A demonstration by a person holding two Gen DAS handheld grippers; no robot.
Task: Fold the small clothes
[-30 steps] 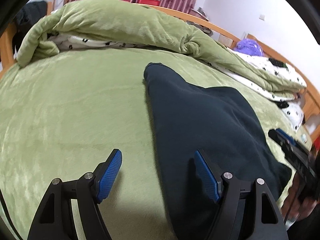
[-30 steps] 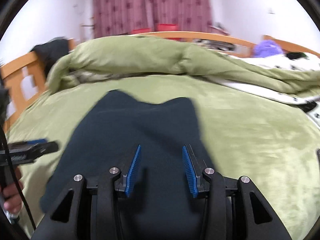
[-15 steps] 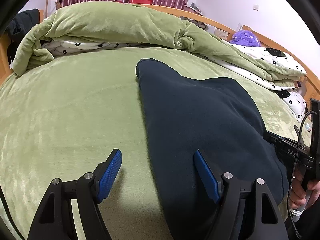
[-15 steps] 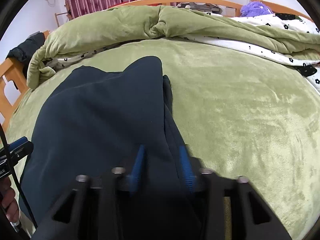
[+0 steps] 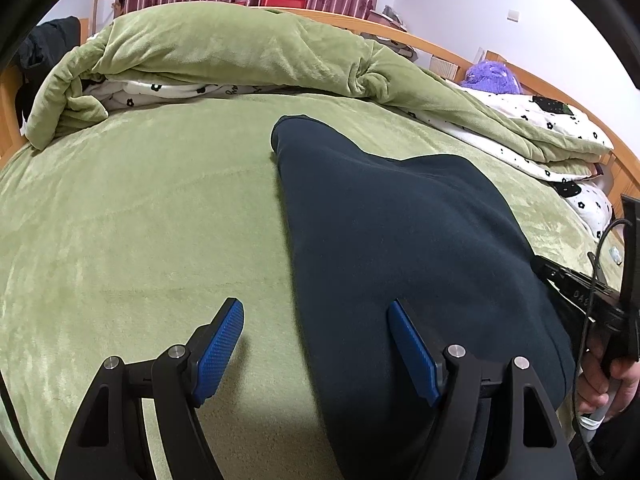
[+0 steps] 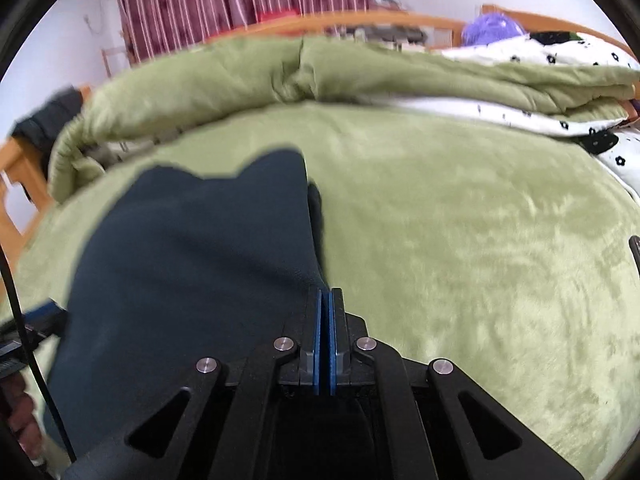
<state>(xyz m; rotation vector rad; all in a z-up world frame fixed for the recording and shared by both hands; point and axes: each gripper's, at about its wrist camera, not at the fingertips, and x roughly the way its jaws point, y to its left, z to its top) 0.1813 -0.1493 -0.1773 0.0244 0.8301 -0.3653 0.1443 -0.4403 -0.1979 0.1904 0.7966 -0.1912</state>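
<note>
Jaws of the right gripper point(image 6: 325, 300) at lower centre have just pressed together, seemingly pinching the dark garment's point(image 6: 192, 264) near right edge to lift it for a fold. Left gripper point(image 5: 316, 344) stands spread astride its left edge — unclamped. Beyond, green blanket point(image 5: 140, 208).

The left gripper point(image 5: 316, 344) has black skeletal arms with triangular cut-outs, silver round screws and blue dimpled pads; the right gripper point(image 6: 325, 344) is built alike; a thin black cable point(image 5: 592, 280) loops at three o'clock beside the right hand point(image 5: 608, 384).
</note>
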